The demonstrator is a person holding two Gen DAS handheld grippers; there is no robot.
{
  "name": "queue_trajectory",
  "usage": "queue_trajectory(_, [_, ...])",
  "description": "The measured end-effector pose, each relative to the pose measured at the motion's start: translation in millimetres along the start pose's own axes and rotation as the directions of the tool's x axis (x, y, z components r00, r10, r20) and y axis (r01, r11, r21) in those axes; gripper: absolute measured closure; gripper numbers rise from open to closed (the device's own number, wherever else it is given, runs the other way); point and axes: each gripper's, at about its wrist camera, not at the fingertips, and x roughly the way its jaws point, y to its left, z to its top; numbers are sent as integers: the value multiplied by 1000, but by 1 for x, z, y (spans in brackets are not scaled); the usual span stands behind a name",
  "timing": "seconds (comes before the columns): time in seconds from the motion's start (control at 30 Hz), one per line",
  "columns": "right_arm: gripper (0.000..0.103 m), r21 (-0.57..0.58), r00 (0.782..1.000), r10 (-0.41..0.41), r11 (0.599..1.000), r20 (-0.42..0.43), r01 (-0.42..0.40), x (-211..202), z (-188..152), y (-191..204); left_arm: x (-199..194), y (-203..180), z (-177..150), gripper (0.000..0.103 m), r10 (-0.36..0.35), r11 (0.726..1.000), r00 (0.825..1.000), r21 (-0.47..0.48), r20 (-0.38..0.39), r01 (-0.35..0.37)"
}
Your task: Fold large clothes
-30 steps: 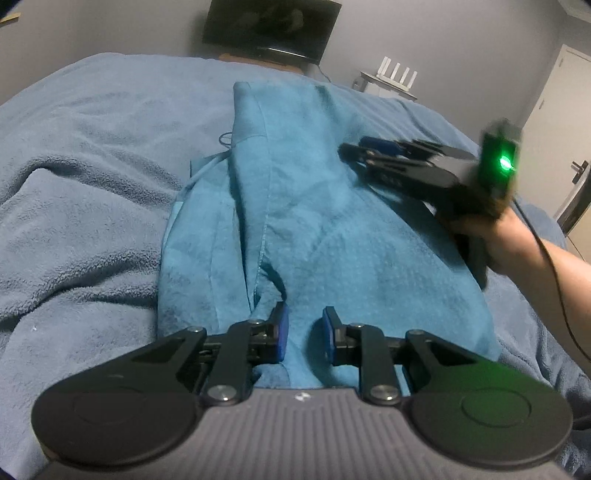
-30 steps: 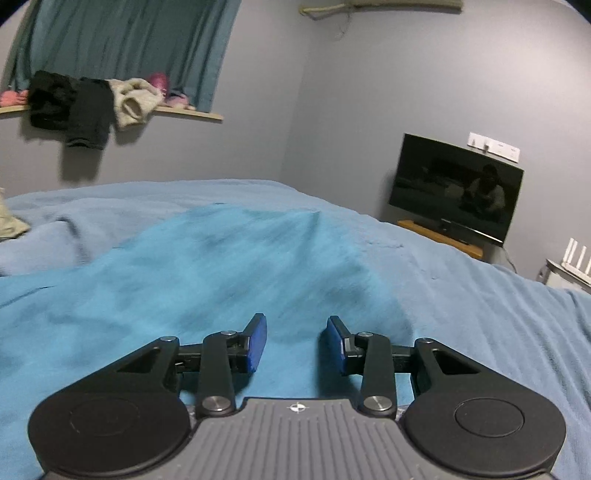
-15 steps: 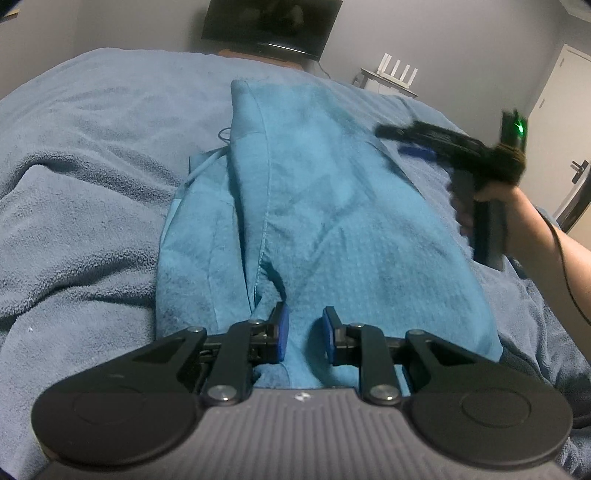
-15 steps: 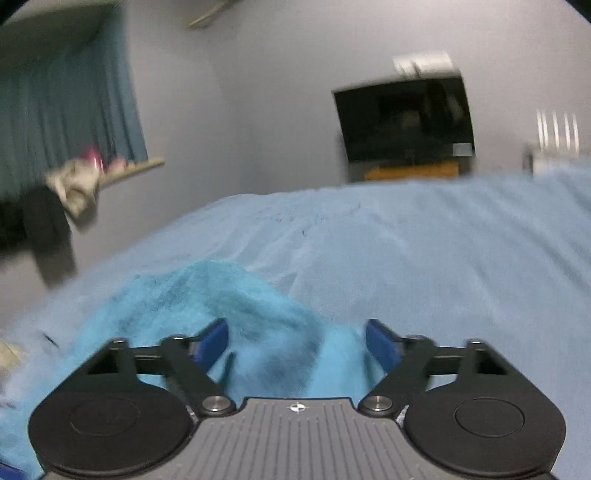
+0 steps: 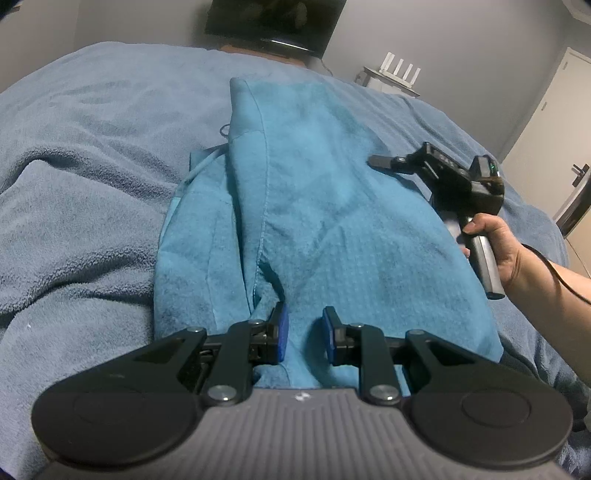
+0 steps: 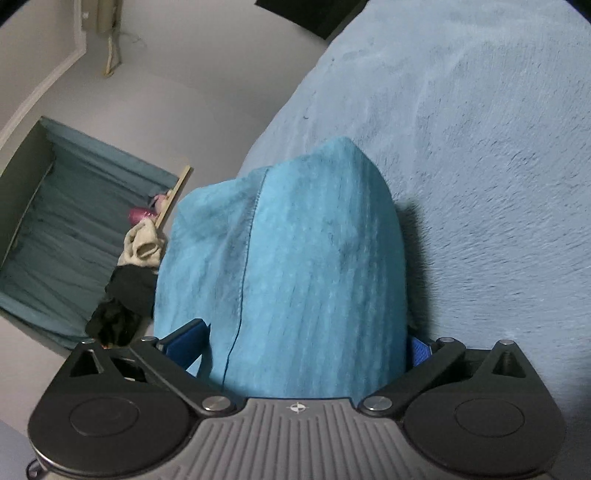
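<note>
A large teal fleece garment [image 5: 332, 221] lies lengthwise on the bed, with one side folded over along a seam. My left gripper [image 5: 304, 334] sits at its near end, shut on a ridge of the cloth that runs up between the blue pads. My right gripper [image 5: 380, 162], held by a hand [image 5: 495, 240], lies rolled on its side at the garment's right edge. In the right wrist view its jaws [image 6: 301, 345] are opening wide. The teal garment [image 6: 295, 258] fills the gap between them, and the pads do not press on it.
The grey-blue blanket [image 5: 74, 184] covers the whole bed and bunches up at the left. Beyond the far end are a dark screen [image 5: 273, 22], a white router [image 5: 395, 74] and a door [image 5: 554, 129]. Clothes [image 6: 140, 243] hang on a curtained window's sill.
The right gripper has swung from above the garment down to its right edge, rolled onto its side and spread its jaws around the cloth. The left gripper has kept its place and grip.
</note>
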Motion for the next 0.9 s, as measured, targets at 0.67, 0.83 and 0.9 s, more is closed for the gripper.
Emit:
queue_trajectory(0.67, [39,-316,952,-147,920,270,232,-139,68,51,103,-135,23,83,11,966,999,257,41,-21])
queue_trajectory(0.83, [25,-319,931,-236,892,279,322,-139,119,55,120,-150,27,83,10,959,997,280,79,-32])
queue_trajectory(0.9, [19,-239,891,-360,872,276,426,-133,134,42,120,-147,26,83,-13,962,997,274,83,-10])
